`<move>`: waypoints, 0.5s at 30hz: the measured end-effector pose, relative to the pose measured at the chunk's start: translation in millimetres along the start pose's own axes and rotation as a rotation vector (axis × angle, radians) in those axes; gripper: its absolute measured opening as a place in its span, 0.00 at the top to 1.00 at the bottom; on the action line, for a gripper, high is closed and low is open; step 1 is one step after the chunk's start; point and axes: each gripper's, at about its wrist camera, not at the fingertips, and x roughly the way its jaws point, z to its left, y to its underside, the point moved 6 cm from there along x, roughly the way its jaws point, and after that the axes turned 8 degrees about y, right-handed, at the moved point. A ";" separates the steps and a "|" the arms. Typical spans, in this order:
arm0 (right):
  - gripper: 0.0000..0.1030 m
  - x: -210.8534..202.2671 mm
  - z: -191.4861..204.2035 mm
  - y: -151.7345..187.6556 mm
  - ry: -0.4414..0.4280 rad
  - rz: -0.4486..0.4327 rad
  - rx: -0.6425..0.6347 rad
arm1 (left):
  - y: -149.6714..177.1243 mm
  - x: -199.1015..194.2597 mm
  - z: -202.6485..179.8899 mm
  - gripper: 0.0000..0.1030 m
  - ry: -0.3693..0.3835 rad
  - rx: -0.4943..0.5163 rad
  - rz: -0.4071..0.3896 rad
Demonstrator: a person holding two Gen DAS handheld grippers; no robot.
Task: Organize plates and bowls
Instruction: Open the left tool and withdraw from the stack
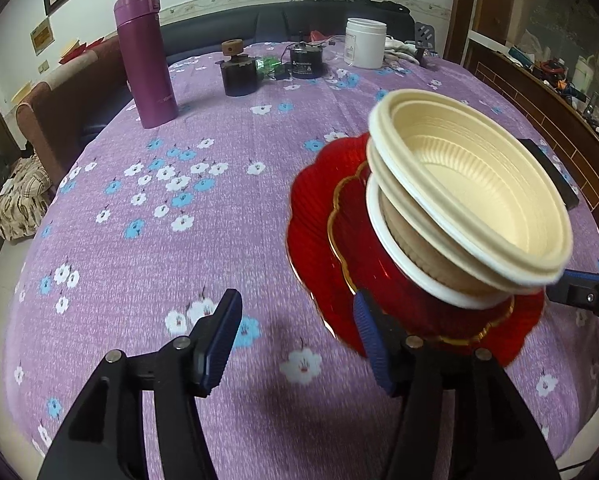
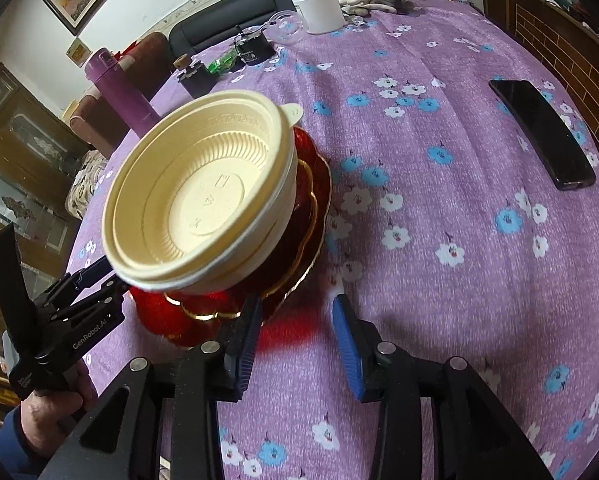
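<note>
Stacked and tilted — your dishes sit together.
You have cream ribbed bowls [image 1: 471, 188] nested, empty, leaning on a red scalloped plate [image 1: 323, 216] with gold trim — plate tipped up off the cloth.

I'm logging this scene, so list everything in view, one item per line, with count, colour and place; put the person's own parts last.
Bowls: several nested, exact count unclear, cream, stacked on the red plate.
Plate: count unclear, red with gold trim, under the bowls.
Tablecloth: one, purple with white and blue flowers, covering the table.
Flask: one, purple, far left of table.
Jar: one, white, far edge.
Small round devices: two, dark, far middle.
Phone: one, black, right side of table.
Sofa: one, dark, behind the table.
Left gripper: black, blue pads, jaws apart, beside the plate.
Right gripper: same colours, jaws apart, nothing between them.
Hand: one, holding the left gripper.
</note>
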 end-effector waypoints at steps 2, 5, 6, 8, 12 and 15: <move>0.58 -3.2 0.7 3.3 0.003 -0.005 -0.006 | 5.9 -8.1 -2.6 0.39 -0.001 -0.004 -0.008; 0.52 -11.4 2.1 9.8 0.014 -0.021 -0.027 | 13.2 -21.9 -8.8 0.28 0.010 -0.008 -0.030; 0.50 -13.4 3.3 10.7 0.019 -0.028 -0.036 | 15.2 -29.5 -13.2 0.21 0.016 -0.001 -0.048; 0.46 -21.6 7.0 14.3 0.027 -0.053 -0.066 | 14.6 -41.6 -22.1 0.13 0.033 0.025 -0.082; 0.33 -44.9 14.9 16.3 0.022 -0.153 -0.115 | 8.5 -62.3 -34.9 0.05 -0.032 0.091 -0.130; 0.19 -63.0 20.0 13.0 0.022 -0.234 -0.145 | 4.0 -77.5 -41.6 0.04 -0.078 0.141 -0.163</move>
